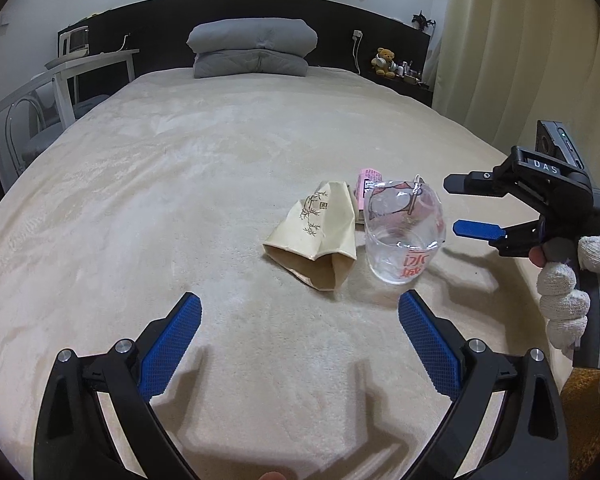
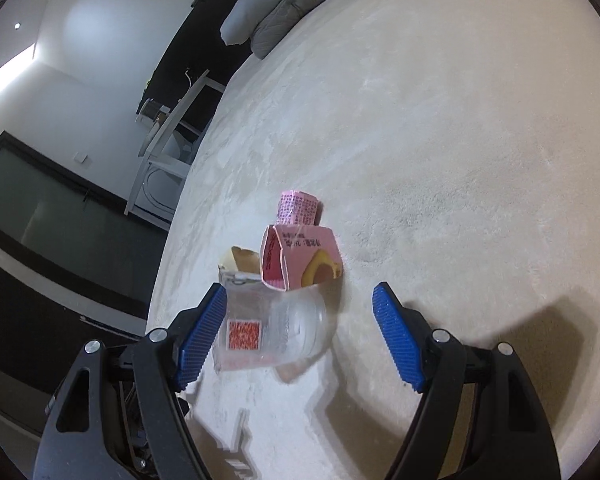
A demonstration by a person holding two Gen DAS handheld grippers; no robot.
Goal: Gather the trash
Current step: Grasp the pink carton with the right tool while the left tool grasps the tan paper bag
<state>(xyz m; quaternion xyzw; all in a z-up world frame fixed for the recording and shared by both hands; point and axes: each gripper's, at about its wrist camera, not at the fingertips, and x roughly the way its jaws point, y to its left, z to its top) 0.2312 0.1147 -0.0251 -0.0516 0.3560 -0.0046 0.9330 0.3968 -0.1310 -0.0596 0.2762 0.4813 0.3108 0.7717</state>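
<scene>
Bed cover [image 1: 204, 184] is looking like matt, plush cream cloth. Clear cup [image 1: 404, 236] is showing as thin glossy plastic with red print. Beige bag [image 1: 320, 240] is reading as matt creased paper, pink carton [image 2: 300, 256] as smooth printed card. Gripper pads [image 1: 168, 352] are showing ribbed blue plastic on matt black arms; glove [image 1: 564, 300] is looking like coarse white knit.

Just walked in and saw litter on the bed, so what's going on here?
A person with a handheld gripper in each hand is collecting trash off the bed. Three pieces lie together: a clear plastic cup on its side, a beige paper bag and a torn pink carton. The right gripper, open, is at the cup. The left gripper, open and empty, hangs short of the pile. Nothing is picked up yet.
</scene>
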